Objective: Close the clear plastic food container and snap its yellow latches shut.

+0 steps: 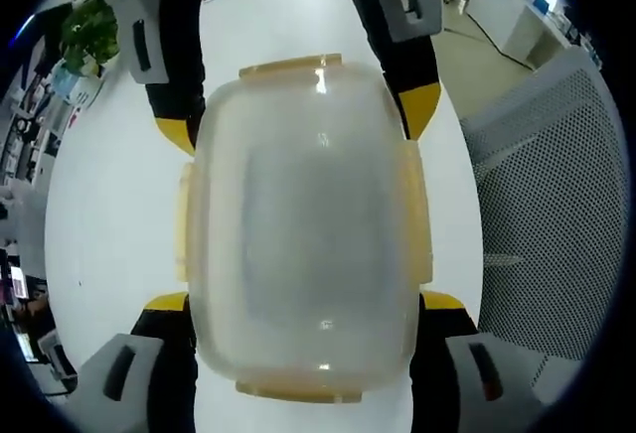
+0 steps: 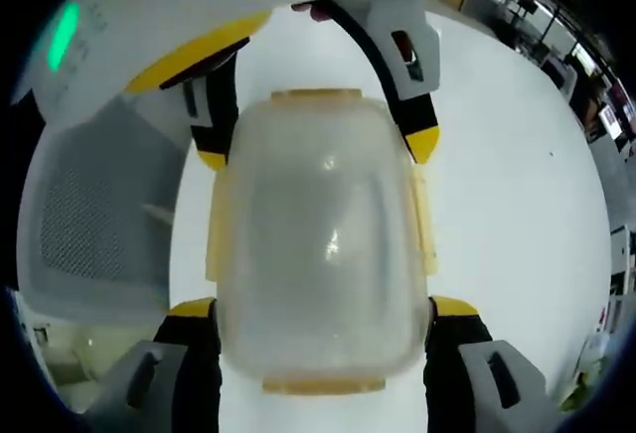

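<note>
Container, clear plastic, rounded-rectangular, yellow latches (image 1: pixel 308 224) sits between all four of my jaw tips on the white table (image 1: pixel 109 215), lid already seated on top.

My left gripper (image 1: pixel 303 319) straddles the container's near end: black jaws with yellow tips, one at each near corner, spread about as wide as the box. They look to be touching the sides, but whether they're squeezing I can't tell. My right gripper (image 2: pixel 323 319) does the same from the opposite end, jaws wide, one tip at each corner on its side; it shows up across the container in the left gripper view (image 1: pixel 298 105).

Latches: four pale yellow flaps, one per edge. The long-side latch (image 1: pixel 415 219) and its twin on the other side look splayed outward from the container wall, so I judge them not snapped. The end latch (image 1: pixel 290 64) looks the same.

Beyond the container: a grey mesh chair back (image 1: pixel 552 215) past the table edge, and a green plant (image 1: pixel 89 26) at the far corner.

Step in hand: lid is on, latching not done. Next move: free one gripper, press a long-side flap down against the wall until it clicks, and steady the box with the other.
</note>
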Motion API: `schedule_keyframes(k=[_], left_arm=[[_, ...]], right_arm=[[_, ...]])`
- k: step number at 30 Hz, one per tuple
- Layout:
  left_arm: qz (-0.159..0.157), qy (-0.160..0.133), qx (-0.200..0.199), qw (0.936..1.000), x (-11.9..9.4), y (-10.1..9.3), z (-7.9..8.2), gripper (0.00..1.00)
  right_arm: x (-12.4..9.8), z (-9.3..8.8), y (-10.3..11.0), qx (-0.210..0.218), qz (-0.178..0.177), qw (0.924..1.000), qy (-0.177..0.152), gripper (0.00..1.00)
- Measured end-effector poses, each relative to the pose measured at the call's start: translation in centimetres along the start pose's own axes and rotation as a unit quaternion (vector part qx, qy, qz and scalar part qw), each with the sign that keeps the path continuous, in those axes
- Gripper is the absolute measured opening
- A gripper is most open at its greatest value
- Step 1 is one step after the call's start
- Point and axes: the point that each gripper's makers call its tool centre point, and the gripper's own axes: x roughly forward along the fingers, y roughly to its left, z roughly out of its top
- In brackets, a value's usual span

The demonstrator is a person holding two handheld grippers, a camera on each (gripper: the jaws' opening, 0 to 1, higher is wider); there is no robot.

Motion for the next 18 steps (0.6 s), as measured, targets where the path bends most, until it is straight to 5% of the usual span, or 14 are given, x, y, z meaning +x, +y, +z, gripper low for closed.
schedule_keyframes(k=[18], left_arm=[[0.000,0.018,0.010,0.9998,-0.4,0.1,-2.2,0.90]], right_arm=[[0.6,2.0,-0.1,0.005,0.002,0.9999,-0.009,0.85]])
